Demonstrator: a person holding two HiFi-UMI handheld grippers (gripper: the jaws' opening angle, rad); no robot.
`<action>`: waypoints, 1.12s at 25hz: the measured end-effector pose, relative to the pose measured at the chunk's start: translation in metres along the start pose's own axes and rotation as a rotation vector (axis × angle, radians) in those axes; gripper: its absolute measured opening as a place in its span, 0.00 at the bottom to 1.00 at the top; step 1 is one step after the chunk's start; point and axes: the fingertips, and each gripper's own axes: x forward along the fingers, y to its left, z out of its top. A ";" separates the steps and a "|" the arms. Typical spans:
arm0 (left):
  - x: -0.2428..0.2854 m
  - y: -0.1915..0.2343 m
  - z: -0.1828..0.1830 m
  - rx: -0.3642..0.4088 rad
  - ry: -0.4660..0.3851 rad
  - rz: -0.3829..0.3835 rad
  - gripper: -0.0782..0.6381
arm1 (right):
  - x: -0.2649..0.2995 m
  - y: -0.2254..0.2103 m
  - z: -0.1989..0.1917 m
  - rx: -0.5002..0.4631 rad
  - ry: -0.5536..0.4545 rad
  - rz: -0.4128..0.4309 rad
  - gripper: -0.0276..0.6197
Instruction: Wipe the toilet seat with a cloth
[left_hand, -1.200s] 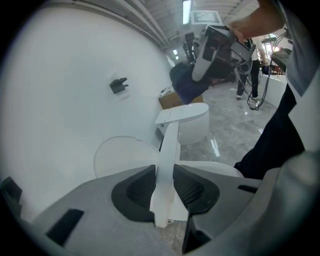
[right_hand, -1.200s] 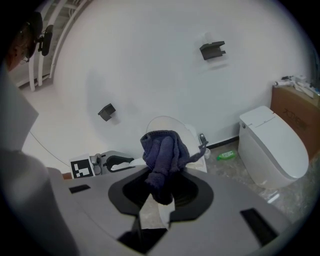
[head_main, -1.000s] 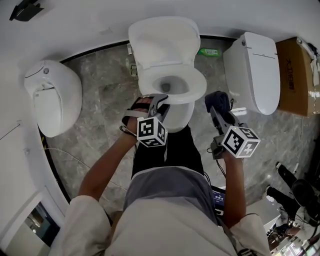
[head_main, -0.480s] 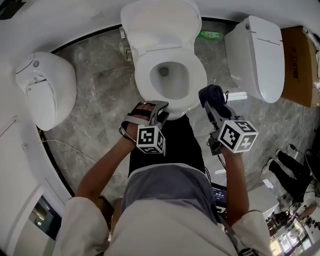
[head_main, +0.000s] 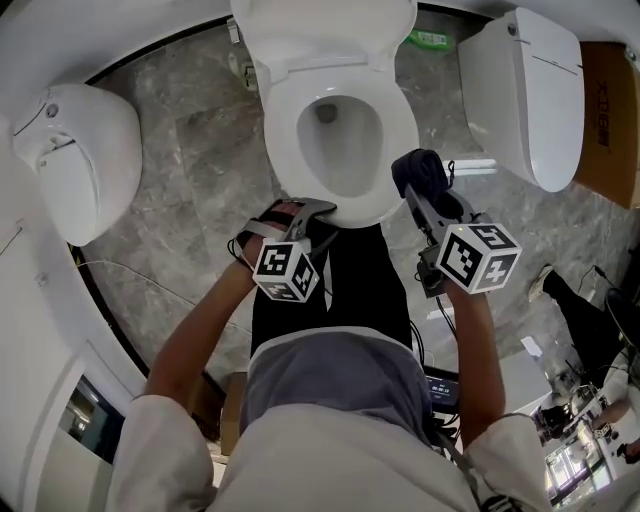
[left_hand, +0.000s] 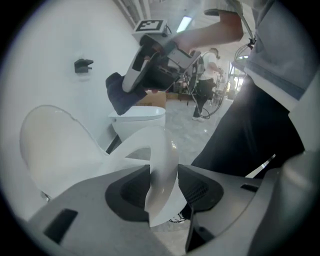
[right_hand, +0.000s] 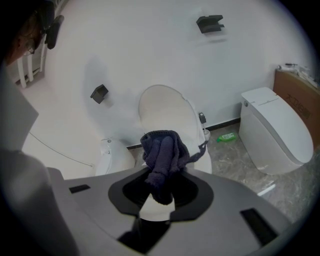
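Left gripper view first: the left gripper (left_hand: 165, 192) has just been opening its jaws. The front rim of the toilet seat (left_hand: 161, 150) sits between them, and the pads don't look to be pressing on it. If that hand pulls off crooked, a jaw could hook the rim and flip the seat up. Meanwhile the right gripper (right_hand: 160, 192) is clamped on a bunched dark blue cloth (right_hand: 162, 150), just off the seat's right edge, mid-frame in the head view. Only a fold looks pinched, so imo hard scrubbing could tug it loose, or let the jaw tips scrape the seat.
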 end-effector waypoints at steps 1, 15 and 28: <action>0.002 -0.002 -0.002 -0.041 -0.027 -0.018 0.33 | 0.004 -0.003 -0.003 0.000 0.006 -0.002 0.17; 0.057 -0.047 -0.045 -0.259 -0.083 -0.166 0.31 | 0.038 -0.035 -0.051 0.004 0.086 -0.020 0.17; 0.140 -0.065 -0.118 -0.445 0.043 -0.195 0.14 | 0.083 -0.073 -0.107 0.048 0.179 -0.055 0.17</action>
